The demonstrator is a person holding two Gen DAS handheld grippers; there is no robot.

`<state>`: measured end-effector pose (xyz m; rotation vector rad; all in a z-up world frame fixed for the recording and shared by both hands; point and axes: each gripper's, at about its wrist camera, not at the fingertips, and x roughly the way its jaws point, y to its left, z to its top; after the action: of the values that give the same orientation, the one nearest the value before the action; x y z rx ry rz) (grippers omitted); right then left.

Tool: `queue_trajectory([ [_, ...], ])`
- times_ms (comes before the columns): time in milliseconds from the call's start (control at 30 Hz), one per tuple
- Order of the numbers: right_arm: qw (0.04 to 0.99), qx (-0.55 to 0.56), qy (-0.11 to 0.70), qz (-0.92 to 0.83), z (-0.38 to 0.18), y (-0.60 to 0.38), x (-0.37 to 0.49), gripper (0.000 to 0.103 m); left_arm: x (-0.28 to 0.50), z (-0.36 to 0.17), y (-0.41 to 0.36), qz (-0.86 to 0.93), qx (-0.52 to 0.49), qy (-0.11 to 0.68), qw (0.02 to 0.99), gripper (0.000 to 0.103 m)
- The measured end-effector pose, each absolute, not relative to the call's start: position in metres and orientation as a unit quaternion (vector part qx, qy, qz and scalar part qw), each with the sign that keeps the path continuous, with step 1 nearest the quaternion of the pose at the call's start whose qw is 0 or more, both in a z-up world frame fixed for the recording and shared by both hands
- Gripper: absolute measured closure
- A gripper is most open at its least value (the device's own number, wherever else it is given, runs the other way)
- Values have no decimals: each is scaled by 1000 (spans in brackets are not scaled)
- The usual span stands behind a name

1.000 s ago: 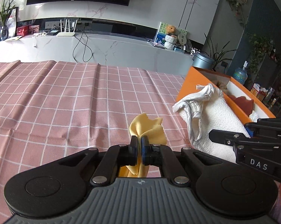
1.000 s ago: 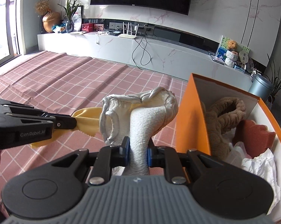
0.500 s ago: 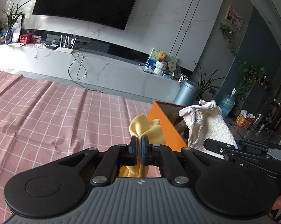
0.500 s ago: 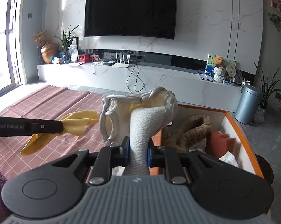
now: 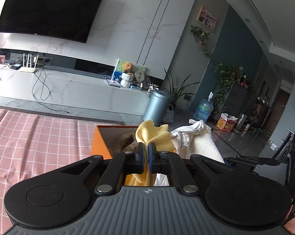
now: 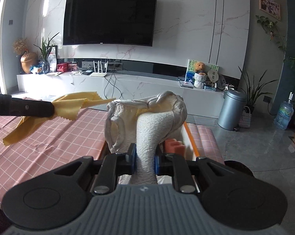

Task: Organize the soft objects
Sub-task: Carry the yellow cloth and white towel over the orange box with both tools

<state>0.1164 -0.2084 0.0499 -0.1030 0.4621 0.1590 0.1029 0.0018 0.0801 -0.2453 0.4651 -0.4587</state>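
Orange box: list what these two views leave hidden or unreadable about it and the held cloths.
- Orange box interior: in the left wrist view the yellow cloth and the left gripper cover most of it; only a brown plush item shows.
- The same box in the right wrist view: the white towel and right gripper block it, leaving only an orange sponge.
- Yellow cloth's lower end: behind the left gripper body in its own view.
- White towel's lower end: hidden below the jaws.

Yellow cloth (image 5: pixel 153 135); white towel (image 6: pixel 147 135); orange box (image 5: pixel 100 143); pink tablecloth (image 6: pixel 49 146) with white grid, at 9 o'clock.
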Motion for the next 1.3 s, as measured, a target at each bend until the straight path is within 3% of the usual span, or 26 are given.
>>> queue_trajectory([
  [400, 955, -89, 276, 66, 39, -247, 164, 87, 150, 55, -52, -249, -78, 265, 928, 99],
  [1300, 893, -172, 406, 89, -51, -235, 273, 84, 208, -25, -100, -246, 91, 383, 886, 98],
])
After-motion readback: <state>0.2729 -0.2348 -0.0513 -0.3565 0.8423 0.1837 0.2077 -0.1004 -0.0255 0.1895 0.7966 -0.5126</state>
